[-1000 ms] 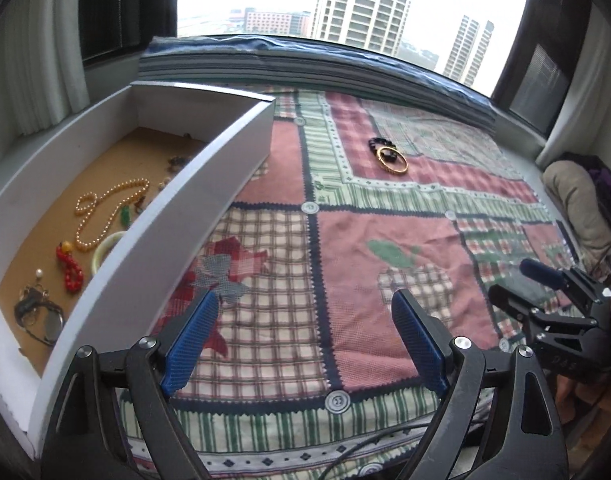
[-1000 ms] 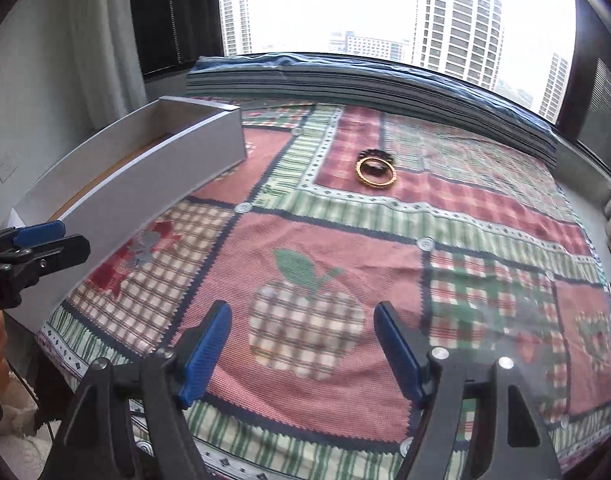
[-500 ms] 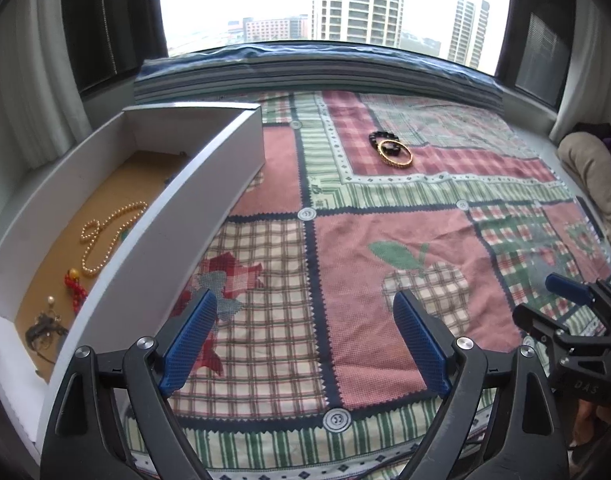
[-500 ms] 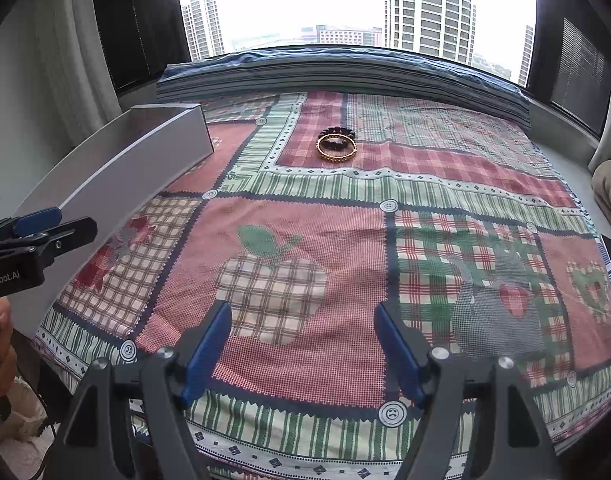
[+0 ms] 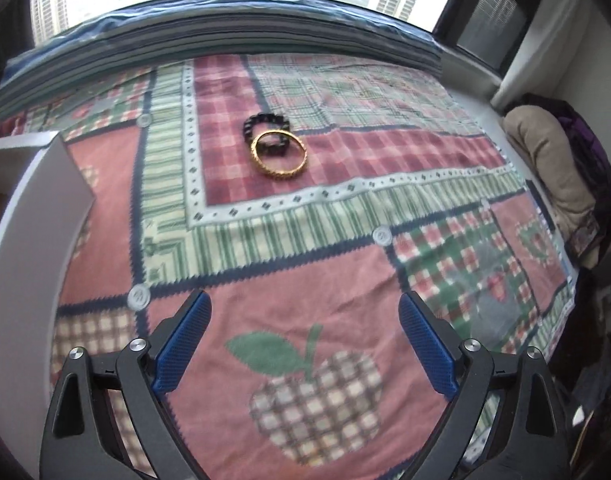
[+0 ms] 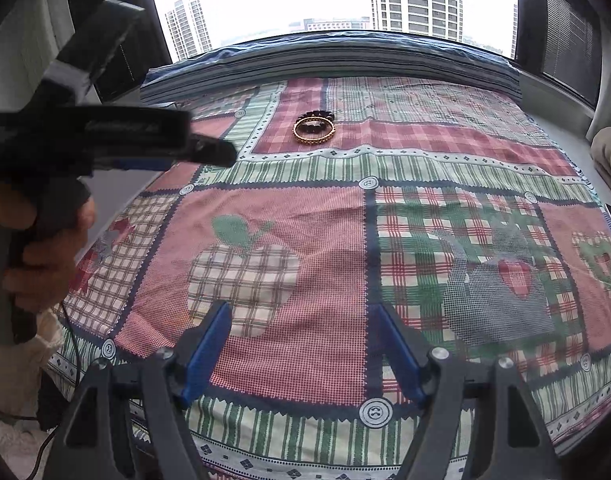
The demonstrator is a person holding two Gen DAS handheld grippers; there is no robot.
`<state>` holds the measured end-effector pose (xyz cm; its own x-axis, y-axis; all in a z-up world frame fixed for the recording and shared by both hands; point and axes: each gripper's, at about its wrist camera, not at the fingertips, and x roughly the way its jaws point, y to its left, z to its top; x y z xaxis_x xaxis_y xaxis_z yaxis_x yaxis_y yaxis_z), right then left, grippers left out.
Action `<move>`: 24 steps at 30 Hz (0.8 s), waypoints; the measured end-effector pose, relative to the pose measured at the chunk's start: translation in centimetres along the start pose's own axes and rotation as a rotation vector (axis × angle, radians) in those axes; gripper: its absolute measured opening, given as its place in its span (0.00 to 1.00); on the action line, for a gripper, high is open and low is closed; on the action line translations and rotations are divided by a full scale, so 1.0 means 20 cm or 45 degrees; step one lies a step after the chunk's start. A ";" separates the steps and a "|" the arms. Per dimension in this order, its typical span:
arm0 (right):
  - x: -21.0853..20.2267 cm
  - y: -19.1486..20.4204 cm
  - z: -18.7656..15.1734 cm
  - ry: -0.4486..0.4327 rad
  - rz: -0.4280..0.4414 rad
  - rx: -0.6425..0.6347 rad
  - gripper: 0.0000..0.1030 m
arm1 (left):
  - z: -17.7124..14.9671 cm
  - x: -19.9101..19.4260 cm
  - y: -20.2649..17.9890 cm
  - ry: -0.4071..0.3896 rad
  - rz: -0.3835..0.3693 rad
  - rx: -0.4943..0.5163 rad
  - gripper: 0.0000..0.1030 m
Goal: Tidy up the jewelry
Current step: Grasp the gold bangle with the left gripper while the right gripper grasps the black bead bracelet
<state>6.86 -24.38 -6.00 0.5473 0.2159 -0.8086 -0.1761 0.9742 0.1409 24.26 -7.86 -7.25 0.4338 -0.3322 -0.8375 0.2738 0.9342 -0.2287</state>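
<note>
My left gripper (image 5: 301,344) hangs wide open over the quilt (image 5: 345,280), aimed straight ahead at the gold bangle (image 5: 280,154) lying partly on the dark bracelet (image 5: 265,125), well ahead. My right gripper (image 6: 299,350) waits open and empty; the box (image 5: 29,216) stays left for the drop.

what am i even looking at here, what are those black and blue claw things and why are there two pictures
Each picture comes from a camera mounted on a hand-held gripper, a two-fingered tool a person squeezes. One view looks along the left hand-held gripper, the other along the right hand-held gripper; the blue parts are its finger pads. Both are open and hold nothing. In the right view you also see the person's left hand holding the other tool. Ahead, on a patchwork quilt, a gold bangle overlaps a dark beaded bracelet. The white box sits at the left edge.
</note>
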 end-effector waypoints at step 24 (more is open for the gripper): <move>0.01 -0.32 0.01 -0.010 0.015 0.138 0.73 | 0.34 0.55 0.10 0.027 0.227 -0.147 0.67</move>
<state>8.28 -30.62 -6.85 0.5523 0.2276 -0.8020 -0.0933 0.9728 0.2118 35.50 -10.53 -13.61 0.4480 -0.1590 -0.8798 0.0938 0.9870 -0.1306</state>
